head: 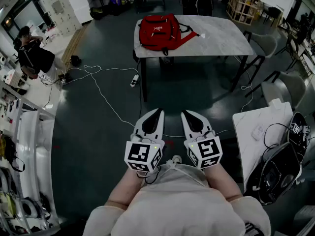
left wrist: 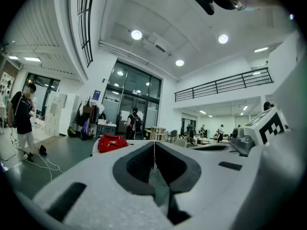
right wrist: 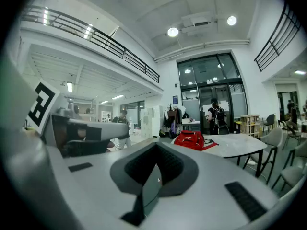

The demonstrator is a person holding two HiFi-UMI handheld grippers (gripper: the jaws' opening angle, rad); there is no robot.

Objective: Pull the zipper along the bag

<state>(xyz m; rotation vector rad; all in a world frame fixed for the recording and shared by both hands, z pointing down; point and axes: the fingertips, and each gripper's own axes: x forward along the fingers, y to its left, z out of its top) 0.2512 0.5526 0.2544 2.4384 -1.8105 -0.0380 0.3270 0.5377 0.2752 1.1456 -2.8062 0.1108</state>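
The person is holding both grippers out in front, side by side. The left gripper and the right gripper are both sitting with jaws pressed together, gripping nothing. The red bag is lying on the marble table — well apart from both.

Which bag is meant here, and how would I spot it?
Find the pale marble-topped table with black legs, far ahead in the head view. At its left end lies the red backpack, the only red, bulky thing on that tabletop.

Open lab hall with mezzanine railing, glass doors, worktables and floor cables
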